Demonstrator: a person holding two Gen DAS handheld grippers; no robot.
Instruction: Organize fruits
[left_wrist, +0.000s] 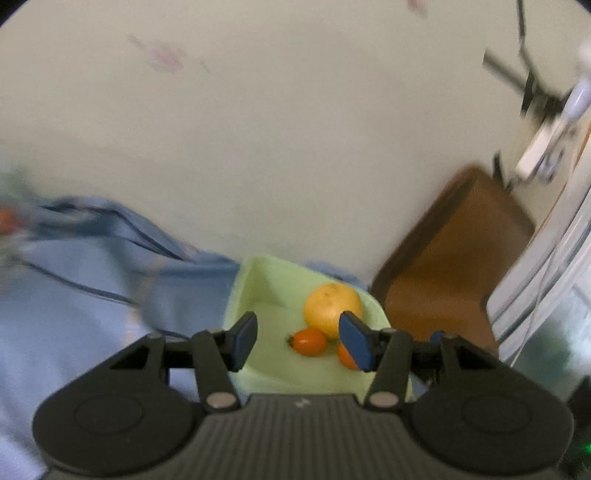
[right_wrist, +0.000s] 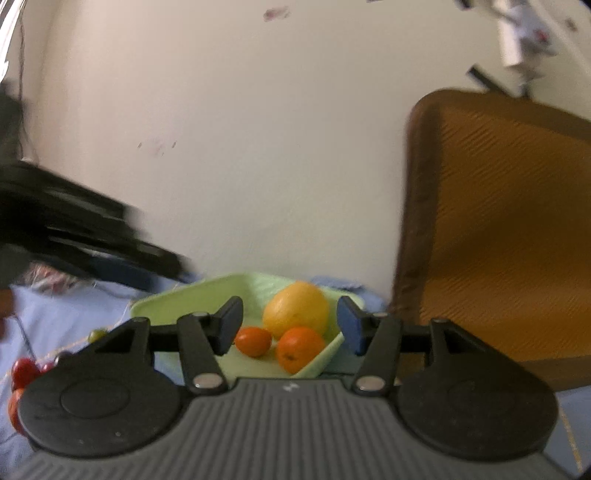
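A pale green tray (left_wrist: 258, 280) lies on a blue cloth and holds a large yellow citrus (left_wrist: 330, 308) and two small orange fruits. One small fruit (left_wrist: 309, 341) shows whole; the other (left_wrist: 345, 356) is half hidden behind my finger. My left gripper (left_wrist: 299, 326) hovers open over the tray with nothing between its pads. In the right wrist view the same tray (right_wrist: 177, 299) holds the citrus (right_wrist: 297, 308), an oval orange fruit (right_wrist: 253, 341) and a round orange one (right_wrist: 299, 349). My right gripper (right_wrist: 290, 321) is open just above them and grips nothing.
The blue cloth (left_wrist: 74, 295) covers the surface, against a white wall. A brown chair back (right_wrist: 498, 221) stands right of the tray. Small red fruits (right_wrist: 24, 369) and a green one (right_wrist: 96, 334) lie left of it. A dark blurred object (right_wrist: 92, 236) reaches in from the left.
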